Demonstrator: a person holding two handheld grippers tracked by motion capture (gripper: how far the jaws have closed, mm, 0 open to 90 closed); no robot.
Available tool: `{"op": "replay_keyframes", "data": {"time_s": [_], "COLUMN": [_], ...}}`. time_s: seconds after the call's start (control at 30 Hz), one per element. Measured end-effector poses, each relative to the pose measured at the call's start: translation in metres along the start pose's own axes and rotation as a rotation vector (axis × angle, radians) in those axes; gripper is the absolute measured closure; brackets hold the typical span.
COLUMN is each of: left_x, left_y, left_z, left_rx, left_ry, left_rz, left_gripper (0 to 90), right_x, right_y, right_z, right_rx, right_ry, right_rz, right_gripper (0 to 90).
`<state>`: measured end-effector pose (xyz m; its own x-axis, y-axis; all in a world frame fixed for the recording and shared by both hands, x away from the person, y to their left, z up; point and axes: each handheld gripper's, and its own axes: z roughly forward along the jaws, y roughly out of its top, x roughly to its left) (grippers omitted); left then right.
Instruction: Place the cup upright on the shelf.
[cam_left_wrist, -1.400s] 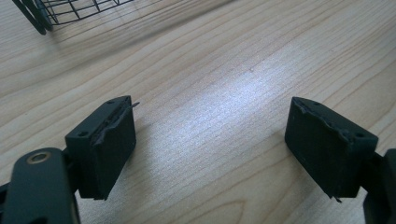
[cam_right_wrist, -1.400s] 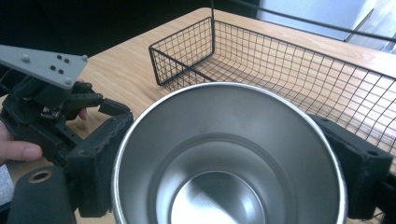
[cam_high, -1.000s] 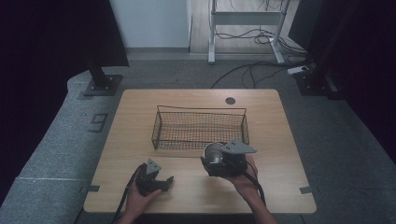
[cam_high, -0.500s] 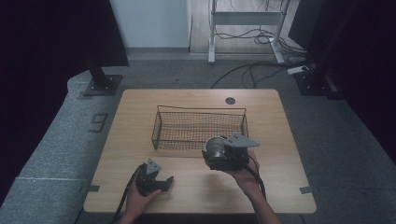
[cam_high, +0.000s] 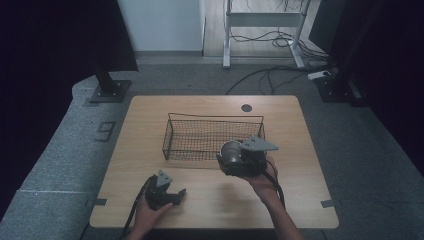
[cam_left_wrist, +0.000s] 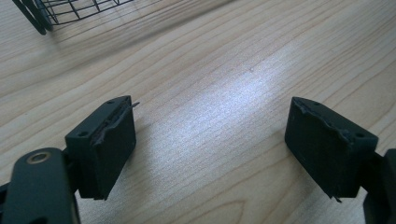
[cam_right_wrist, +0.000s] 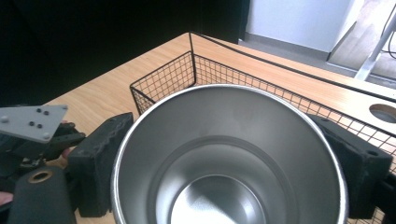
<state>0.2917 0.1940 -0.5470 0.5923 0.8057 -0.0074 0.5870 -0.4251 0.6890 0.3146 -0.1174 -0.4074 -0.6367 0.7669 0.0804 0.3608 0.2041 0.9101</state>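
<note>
One steel cup (cam_right_wrist: 229, 158) sits gripped in the right claw (cam_high: 231, 159), with a black jaw pressed on each side of its round wall. From the right gripper view you look straight down its shiny inside, so its open mouth faces back at the camera and its long axis runs straight out along the jaws. In the high view the cup (cam_high: 230, 151) is up off the bench (cam_high: 295, 145), just at the near right corner of the wire basket (cam_high: 214, 136). The basket lies right ahead of the cup, toward the far edge of the bench, and its near rim looks very close to the cup. I cannot tell if they touch.

That is the thing that matters most for the coming move. The cup most likely has to go up and over that near rim and then down into the basket, which looks bare inside. The cup is lying on its side in the claw, so it may need to be turned if it is to stand up on its bottom.

Down by the near edge of the bench, left of the middle, the left claw (cam_high: 172, 193) rests low with its jaws spread wide and nothing between them. It is well apart from the cup, so the right hand (cam_high: 261, 176) is the one for this job
</note>
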Motion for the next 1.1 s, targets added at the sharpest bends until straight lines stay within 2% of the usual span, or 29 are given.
{"op": "replay_keyframes", "data": {"time_s": [0.47,1.1], "left_x": [0.000,0.000], "left_y": [0.000,0.000], "left_z": [0.000,0.000], "left_rx": [0.000,0.000], "left_ry": [0.000,0.000], "left_rz": [0.000,0.000], "left_gripper": [16.4,16.3], "right_x": [-0.008,-0.017], "right_y": [0.017,0.031], "right_z": [0.004,0.010], "right_rx": [-0.001,-0.003], "right_ry": [-0.017,-0.037], "right_rz": [-0.004,0.005], "right_gripper": [13.4,13.4]}}
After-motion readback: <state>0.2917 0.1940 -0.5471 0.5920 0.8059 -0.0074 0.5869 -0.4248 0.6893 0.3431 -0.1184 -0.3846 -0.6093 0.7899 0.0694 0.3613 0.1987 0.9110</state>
